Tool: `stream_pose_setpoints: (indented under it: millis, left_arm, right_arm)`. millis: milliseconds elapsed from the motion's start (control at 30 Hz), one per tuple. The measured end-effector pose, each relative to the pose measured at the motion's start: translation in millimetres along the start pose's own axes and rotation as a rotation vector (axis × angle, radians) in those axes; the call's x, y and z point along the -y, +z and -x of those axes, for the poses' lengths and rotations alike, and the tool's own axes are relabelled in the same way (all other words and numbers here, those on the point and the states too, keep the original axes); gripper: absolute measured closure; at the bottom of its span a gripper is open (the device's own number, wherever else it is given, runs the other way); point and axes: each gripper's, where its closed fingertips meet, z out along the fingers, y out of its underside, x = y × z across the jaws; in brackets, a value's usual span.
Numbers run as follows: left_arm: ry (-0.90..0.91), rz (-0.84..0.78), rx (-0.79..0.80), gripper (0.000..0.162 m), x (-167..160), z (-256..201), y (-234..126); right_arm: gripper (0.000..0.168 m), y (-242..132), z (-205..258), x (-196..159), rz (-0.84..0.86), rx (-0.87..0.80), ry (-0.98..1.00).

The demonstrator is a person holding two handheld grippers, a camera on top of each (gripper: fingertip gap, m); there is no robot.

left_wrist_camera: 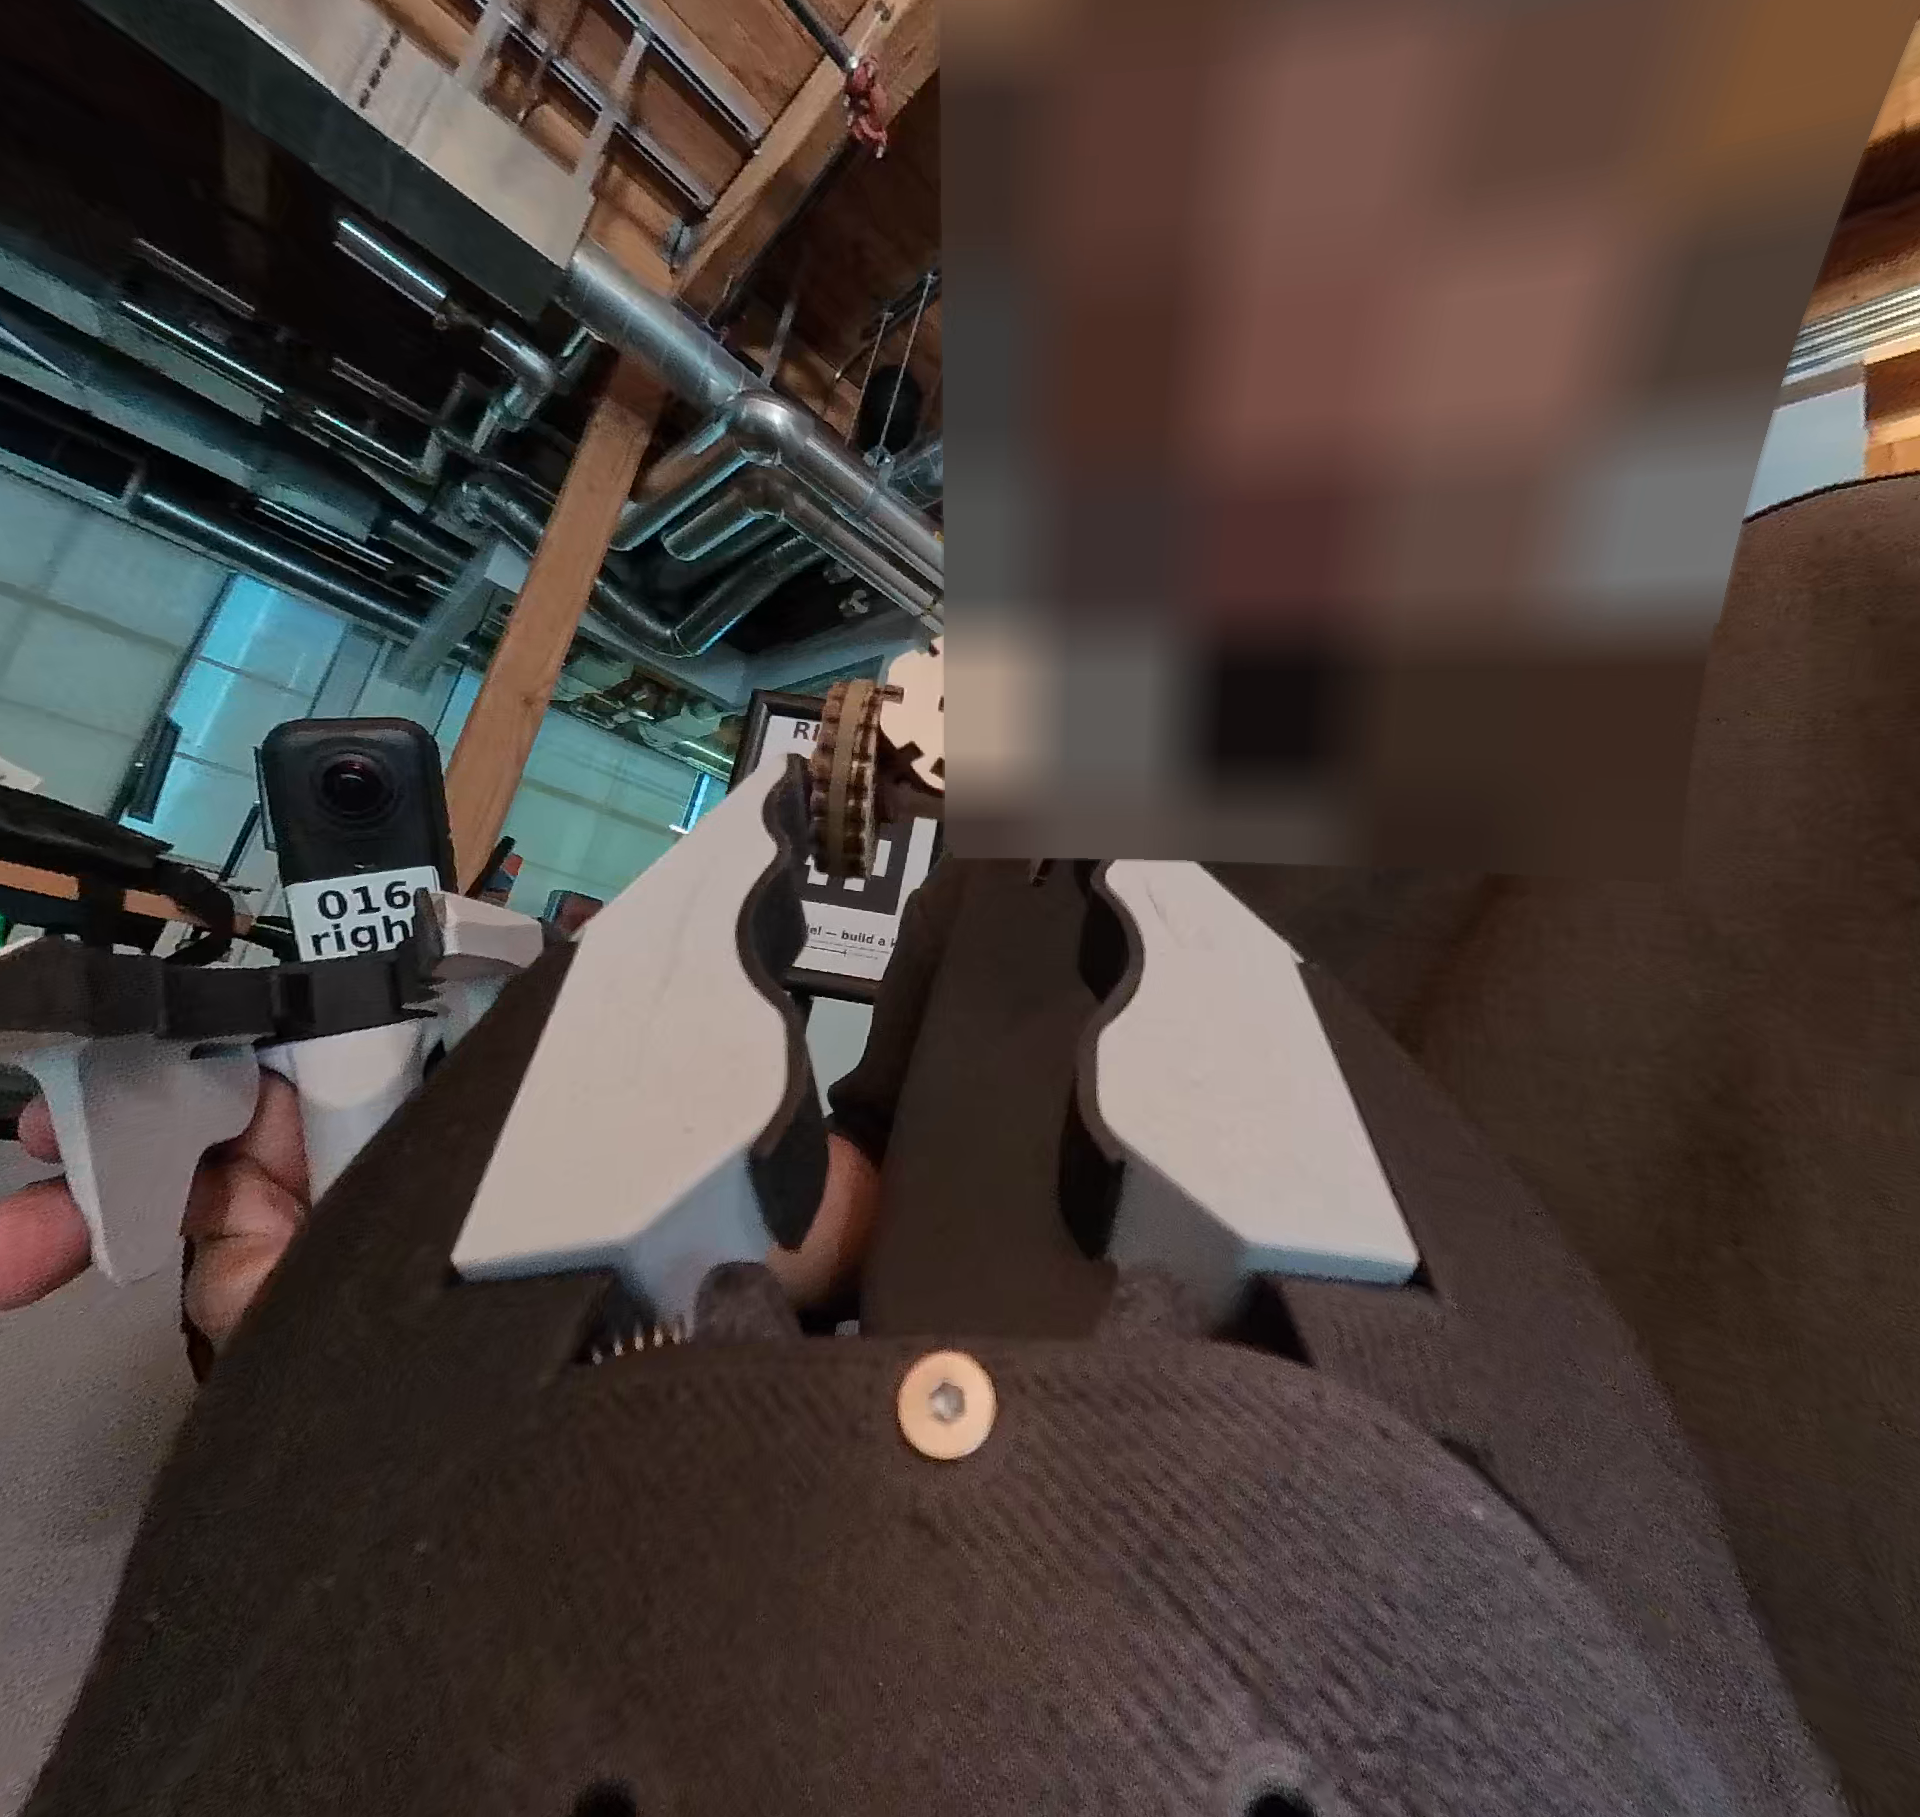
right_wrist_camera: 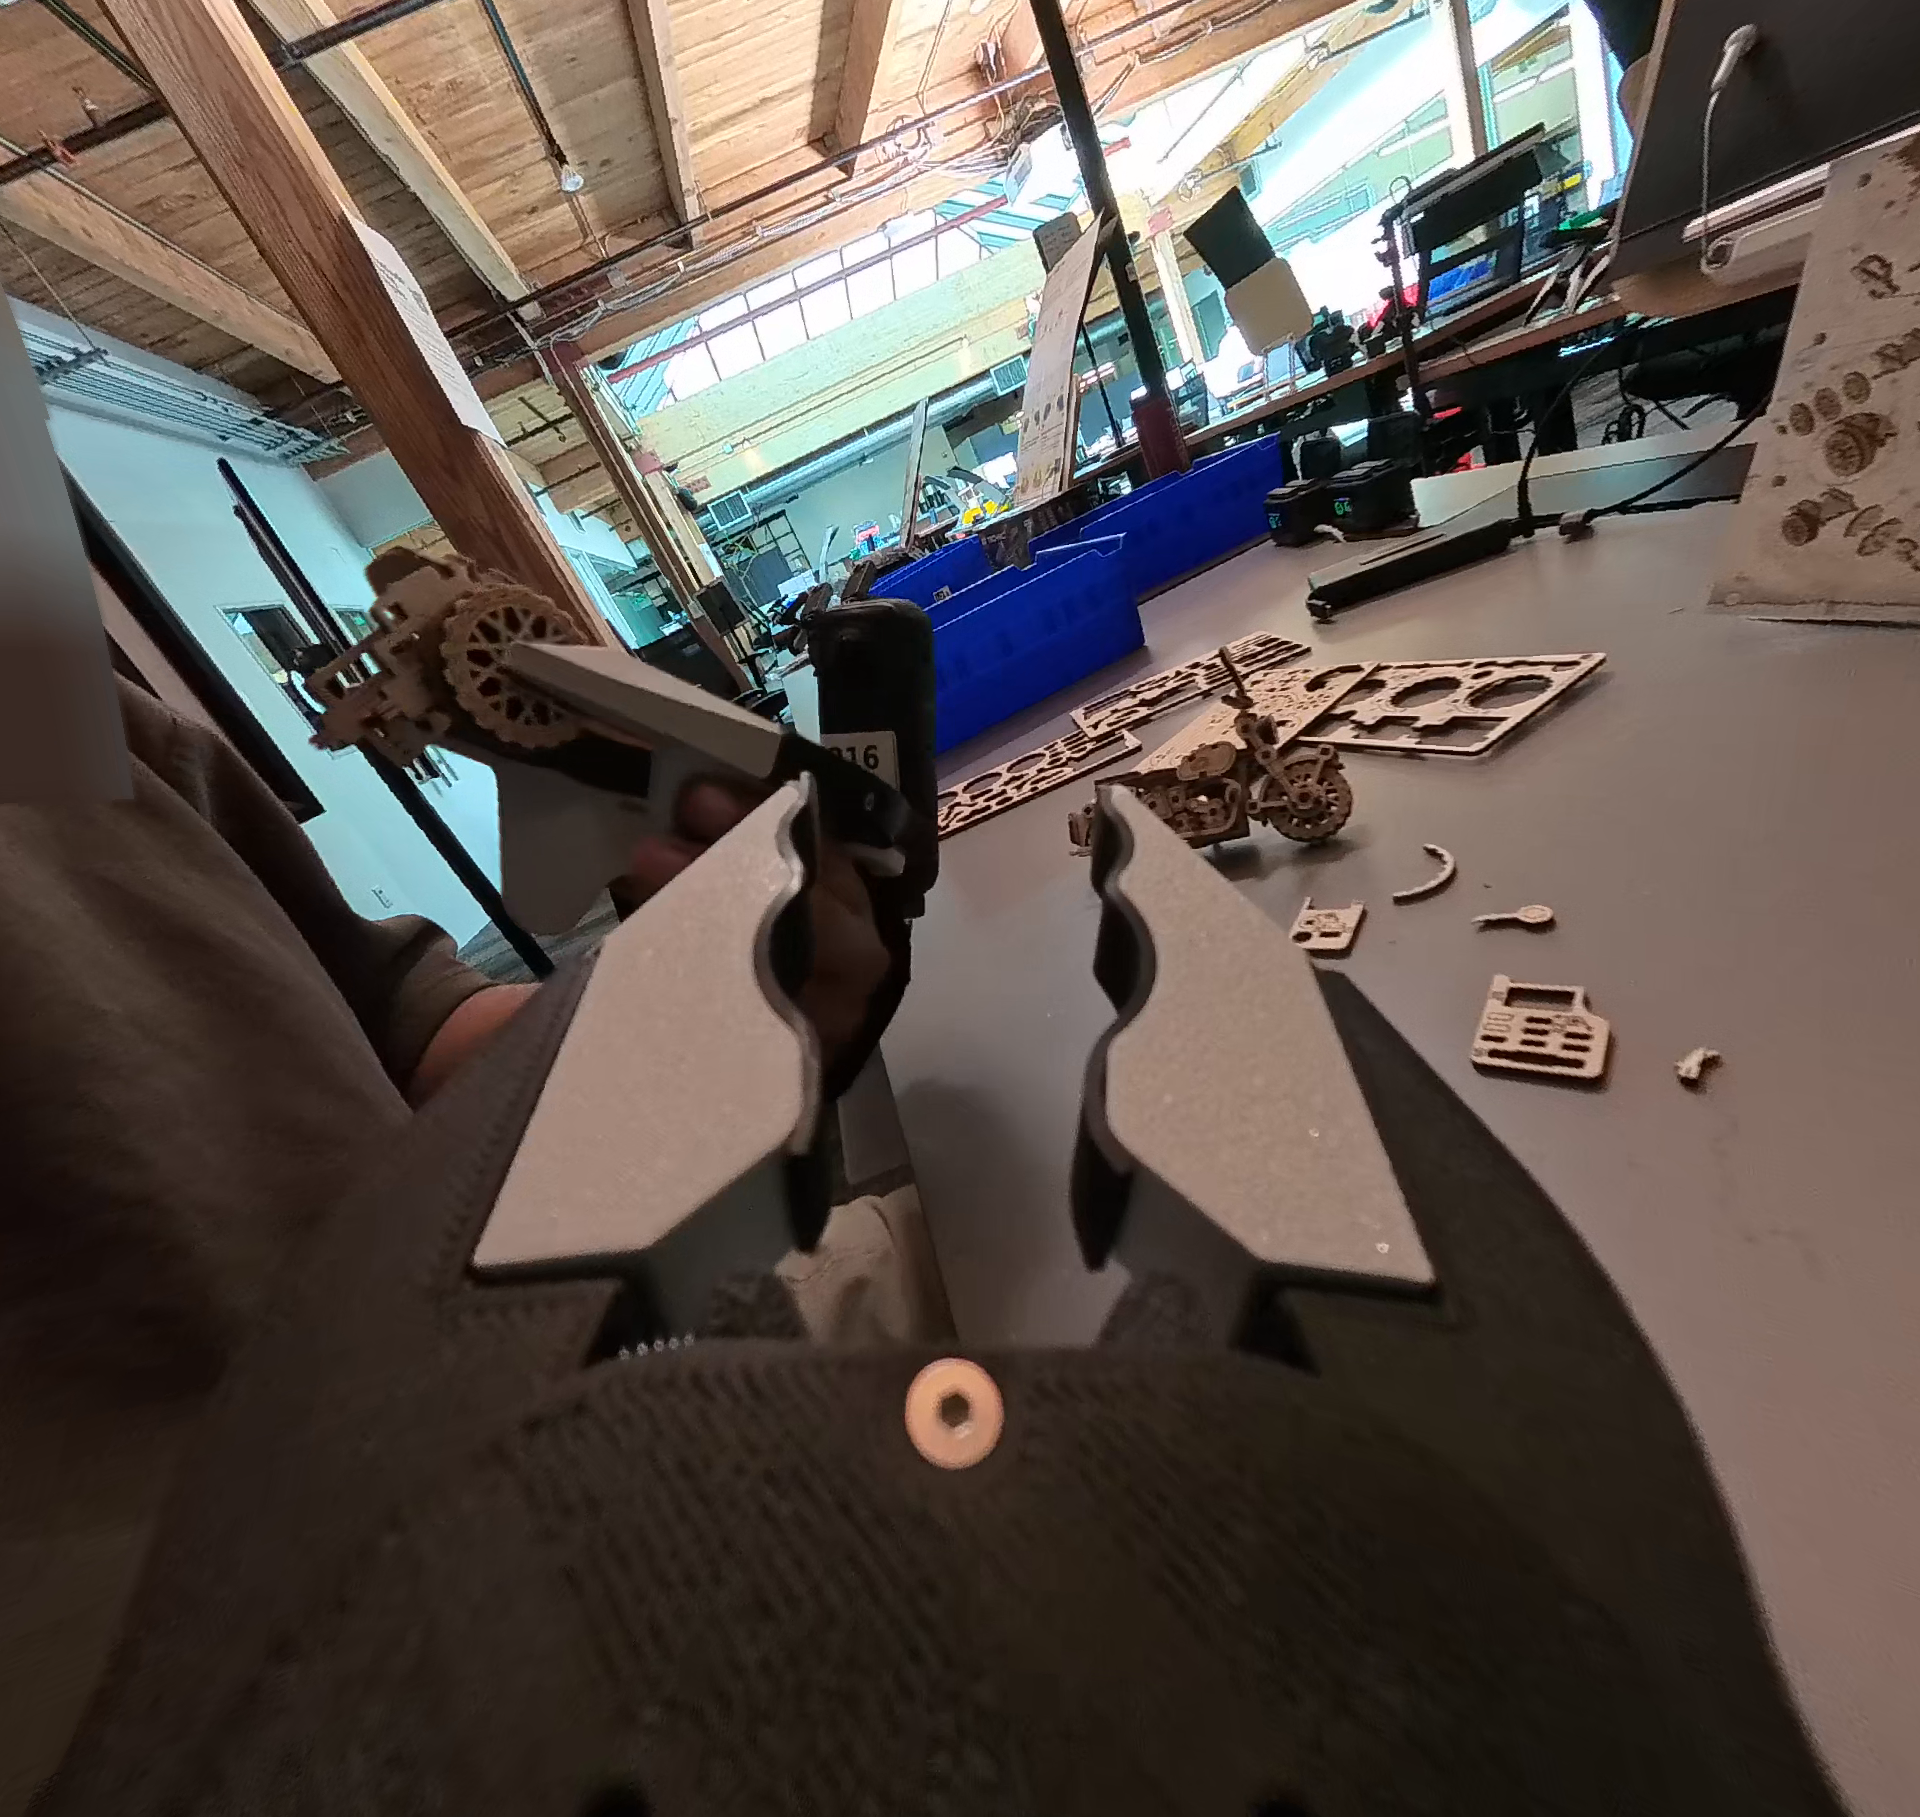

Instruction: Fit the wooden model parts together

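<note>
The left gripper [right_wrist_camera: 499, 687] was clamped on a wheeled wooden subassembly [right_wrist_camera: 447, 661], raised off the worktop [right_wrist_camera: 1558, 1455]. The right gripper [right_wrist_camera: 951, 832] gaped empty. A part-built motorcycle [right_wrist_camera: 1236, 780] and loose pieces [right_wrist_camera: 1541, 1029] mid-worktop suggested much remained.

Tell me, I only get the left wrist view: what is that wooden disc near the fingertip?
Observer: A spoked wheel on a small wooden assembly, gripped by the left hand-held gripper.
Visitor: Is anything on a table?
Observer: Yes, a wooden motorcycle model stands on the grey table.
Visitor: Any spare pieces?
Observer: Small loose parts lie scattered beside it.
</note>
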Motion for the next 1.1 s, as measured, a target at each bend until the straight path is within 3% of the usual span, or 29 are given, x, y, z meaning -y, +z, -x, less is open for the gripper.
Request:
stream_pose_setpoints:
  millis: [33, 367, 600, 800, 1000, 1100]
  left_arm:
    - [-0.003, -0.001, -0.006, 0.114, 0.0, -0.8, 0.0]
    - [-0.054, 0.001, -0.072, 0.113, -0.1, -9.3, 0.4]
    - [-0.044, 0.020, -0.006, 0.113, -0.3, 0.6, -2.9]
    - [0.127, 0.061, 0.400, 0.114, 8.2, 56.1, -31.1]
    - [0.411, 0.268, 0.877, 0.114, 11.2, 103.0, -76.3]
    - [0.450, 0.311, 1.024, 0.114, 11.8, 115.5, -94.1]
  right_arm:
    - [0.117, -0.1, -0.1, 0.1, -0.001, 0.000, 0.001]
    - [0.117, 0.4, -0.7, -0.9, 0.005, -0.002, -0.004]
    - [0.118, 1.1, -1.7, -2.4, 0.012, -0.006, -0.004]
    - [0.119, -0.8, -11.0, -3.3, 0.017, -0.057, 0.010]
    - [0.121, -3.6, -22.0, 0.3, -0.009, -0.102, 0.048]
    - [0.121, -3.6, -23.8, 1.2, -0.017, -0.111, 0.062]
